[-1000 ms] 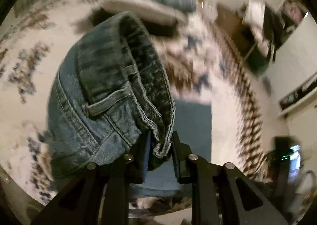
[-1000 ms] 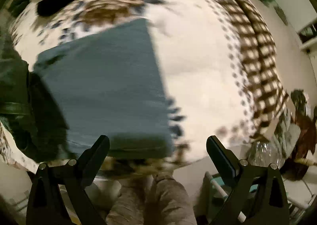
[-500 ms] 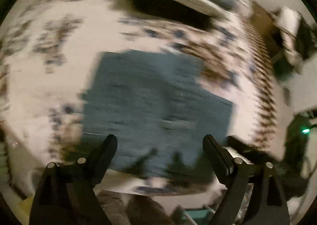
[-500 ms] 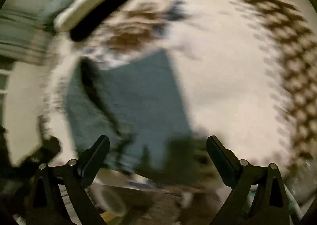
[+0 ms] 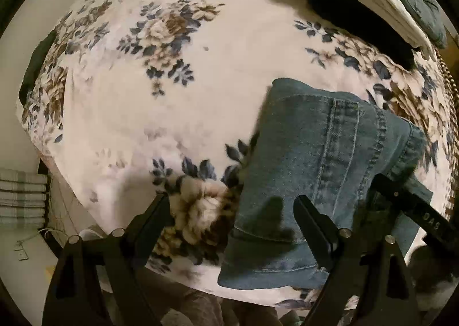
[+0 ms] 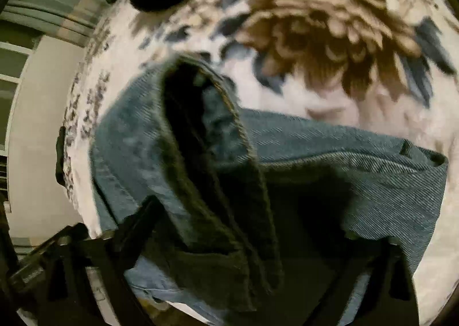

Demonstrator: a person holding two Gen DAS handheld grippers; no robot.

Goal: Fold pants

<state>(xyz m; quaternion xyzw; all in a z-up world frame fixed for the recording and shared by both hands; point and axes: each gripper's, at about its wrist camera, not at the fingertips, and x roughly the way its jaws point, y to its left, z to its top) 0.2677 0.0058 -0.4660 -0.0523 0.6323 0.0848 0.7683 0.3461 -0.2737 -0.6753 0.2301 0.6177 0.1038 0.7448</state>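
Note:
Folded blue jeans lie on the floral bedspread near its front edge. My left gripper is open, its right finger over the jeans' left edge, holding nothing. My right gripper is open and pressed close to the jeans; the dark waistband opening sits between its fingers. The right gripper's arm shows at the right in the left wrist view, on the jeans.
A stack of folded clothes, black, white and blue, lies at the back right of the bed. The bed's left edge and a wall are at the left. A person's legs are at the front.
My left gripper let go of the jeans' waistband and opened, then swung left over the bed. My right gripper moved down close onto the folded jeans.

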